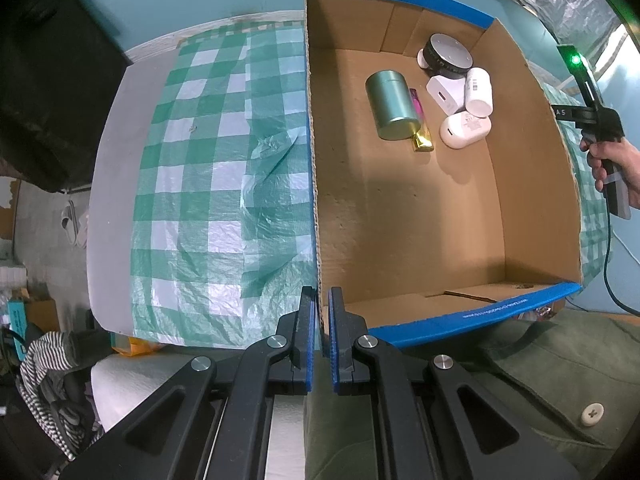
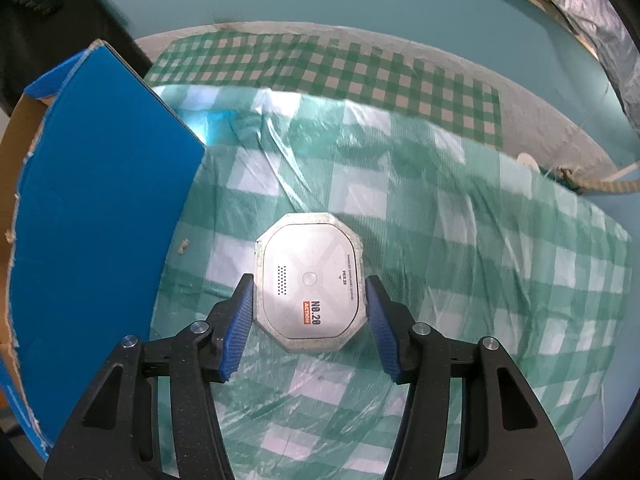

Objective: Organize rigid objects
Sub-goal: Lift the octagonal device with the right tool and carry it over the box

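Cardboard, brown inside and blue outside, forms the open box [image 1: 520, 184] that stands on a green-and-white checked cloth [image 1: 208, 184] spread over the tabletop. The left gripper [image 1: 320, 340] points straight down at the box's near left corner, its blue pads clenched on the left wall where that wall meets the near rim. Inside the box, toward the far right corner, lie a green tin [image 1: 390, 106] on its side, a pink-and-gold lighter [image 1: 420, 128] touching the tin's right flank, a black round speaker [image 1: 444, 56], a white charger [image 1: 442, 92], a white bottle [image 1: 479, 92] and a white case [image 1: 464, 130]; the white items and the speaker are bunched together, while the near half of the box floor is bare. Beyond the right wall, a hand [image 1: 616, 164] grips the handle of the other tool. In the right wrist view, the right gripper [image 2: 310, 312] straddles a silver eight-sided device [image 2: 310, 284] marked "NO.20 ACTION", which lies flat on the cloth just right of the box's blue outer wall [image 2: 100, 200]. Its fingers [image 2: 240, 320] flank the device's near half; the left pad appears to touch the edge, the right pad stands just off it, so no firm grasp is shown.
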